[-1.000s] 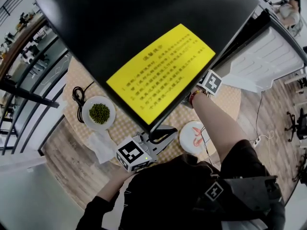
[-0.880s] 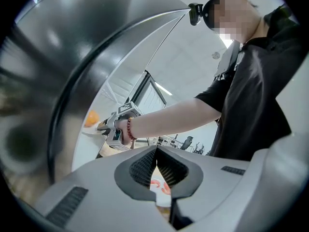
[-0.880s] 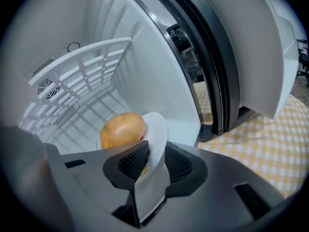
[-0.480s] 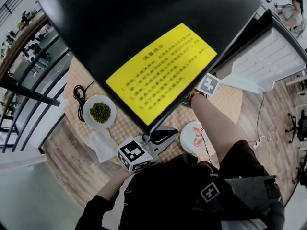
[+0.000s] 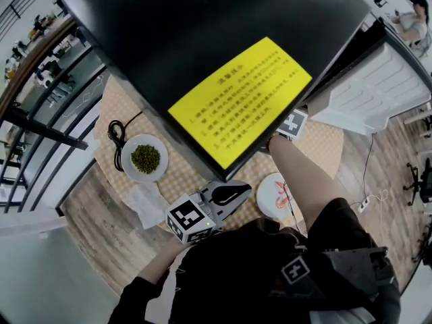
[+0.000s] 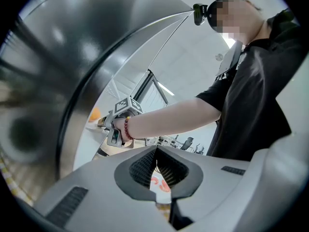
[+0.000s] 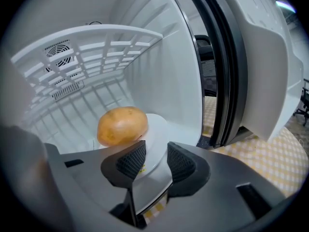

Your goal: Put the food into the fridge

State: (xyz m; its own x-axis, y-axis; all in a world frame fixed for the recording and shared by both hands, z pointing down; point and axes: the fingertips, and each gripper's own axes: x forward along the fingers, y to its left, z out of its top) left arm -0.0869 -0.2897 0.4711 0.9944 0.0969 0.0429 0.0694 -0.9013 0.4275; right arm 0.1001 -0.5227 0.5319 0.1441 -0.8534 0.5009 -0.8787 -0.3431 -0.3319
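Plainly, a smooth oval potato (image 7: 122, 125) tops a white plate (image 7: 157, 129).

The potato (image 7: 122, 125) is golden-brown, its plate (image 7: 155, 146) and the fridge interior (image 7: 159, 71) white, the tablecloth (image 7: 251, 153) yellow-and-white checked.

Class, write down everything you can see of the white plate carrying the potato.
The white plate is small, round, smooth and glossy, like ceramic or plastic. It sits inside the open fridge, below the white shelf, and carries one tan potato on its far side. Its near rim lies between the jaws of the right hand-held gripper, which have just been opening and do not seem to press it.
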